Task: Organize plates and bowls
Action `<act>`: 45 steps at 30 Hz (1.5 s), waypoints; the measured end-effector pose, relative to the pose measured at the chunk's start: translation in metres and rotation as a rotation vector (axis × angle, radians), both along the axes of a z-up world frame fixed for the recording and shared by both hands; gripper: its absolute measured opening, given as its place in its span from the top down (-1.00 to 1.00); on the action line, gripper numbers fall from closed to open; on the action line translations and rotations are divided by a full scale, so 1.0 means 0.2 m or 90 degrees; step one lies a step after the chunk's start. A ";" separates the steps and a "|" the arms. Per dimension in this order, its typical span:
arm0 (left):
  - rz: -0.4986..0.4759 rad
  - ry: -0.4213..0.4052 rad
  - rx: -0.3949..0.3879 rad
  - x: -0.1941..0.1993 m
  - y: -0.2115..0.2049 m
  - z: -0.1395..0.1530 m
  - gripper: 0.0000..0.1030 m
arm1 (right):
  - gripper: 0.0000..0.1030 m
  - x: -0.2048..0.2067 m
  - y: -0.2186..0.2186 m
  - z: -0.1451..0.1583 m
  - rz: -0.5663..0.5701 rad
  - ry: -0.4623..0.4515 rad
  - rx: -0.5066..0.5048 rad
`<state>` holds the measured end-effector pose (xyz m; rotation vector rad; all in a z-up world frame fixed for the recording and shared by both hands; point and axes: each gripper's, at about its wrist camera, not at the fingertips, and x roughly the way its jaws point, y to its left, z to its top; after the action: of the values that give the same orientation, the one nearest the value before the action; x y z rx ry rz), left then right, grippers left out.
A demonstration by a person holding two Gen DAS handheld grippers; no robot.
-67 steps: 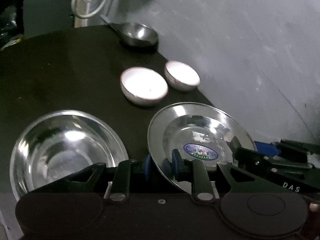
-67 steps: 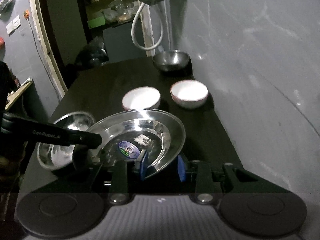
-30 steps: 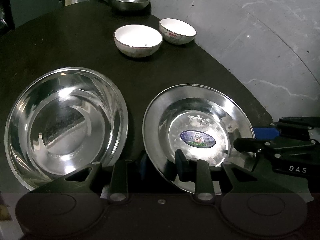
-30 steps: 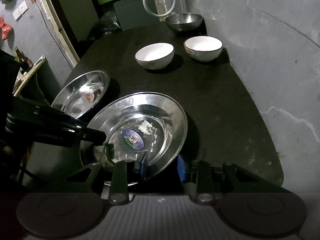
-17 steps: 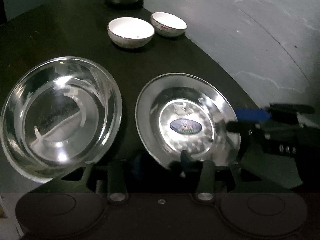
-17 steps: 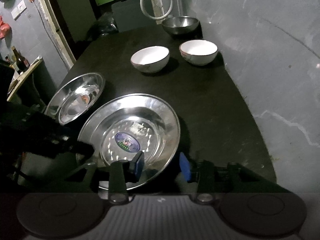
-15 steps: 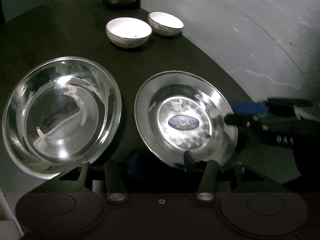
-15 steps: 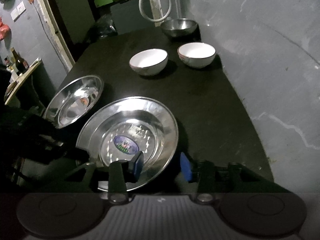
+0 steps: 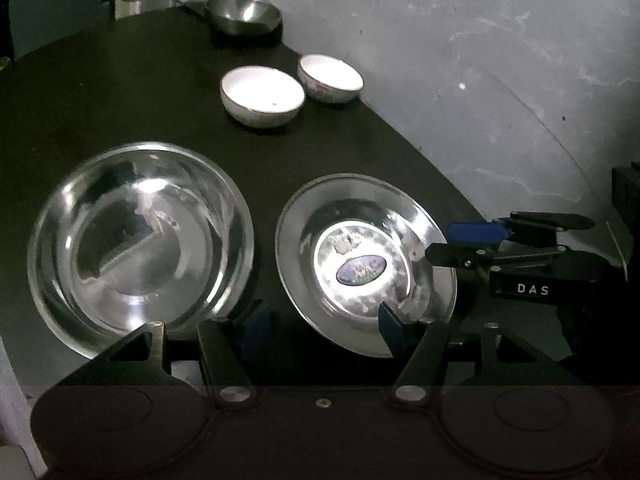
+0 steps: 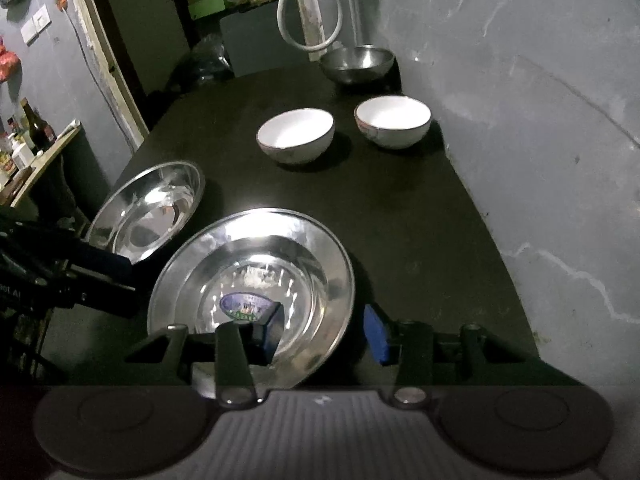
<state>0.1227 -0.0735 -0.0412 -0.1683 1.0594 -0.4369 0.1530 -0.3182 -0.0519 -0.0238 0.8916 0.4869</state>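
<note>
With the stickered steel plate (image 10: 256,280) resting on the table (image 10: 400,216) beside the larger steel plate (image 9: 140,240), let both opening grippers, left gripper (image 9: 320,322) and right gripper (image 10: 326,330), spread clear of its rim before withdrawing.

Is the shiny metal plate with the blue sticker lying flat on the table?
Yes, flat. The shiny steel plate with the blue oval sticker rests on the black table, and both grippers' jaws are opening with no pad pressing its rim.

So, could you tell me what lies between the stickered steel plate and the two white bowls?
Nothing: only bare dark tabletop separates the plate from the bowls, in the right wrist view.
</note>
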 end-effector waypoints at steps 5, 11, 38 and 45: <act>-0.011 0.024 -0.013 0.03 -0.04 -0.07 -0.28 | 0.04 0.00 0.02 -0.03 0.005 0.013 -0.007; 0.004 0.029 -0.010 0.08 -0.06 -0.12 -0.15 | 0.05 0.01 0.03 -0.05 0.008 0.019 -0.010; 0.031 -0.042 -0.007 0.07 -0.05 -0.02 0.50 | 0.44 0.00 -0.03 0.07 -0.017 -0.042 -0.010; 0.106 -0.069 0.000 0.05 0.09 0.07 0.50 | 0.44 0.06 0.09 0.14 0.034 -0.069 0.007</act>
<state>0.1320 -0.0546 -0.0276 -0.2282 0.9315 -0.2923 0.1643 -0.3000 -0.0243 -0.0641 0.7830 0.5347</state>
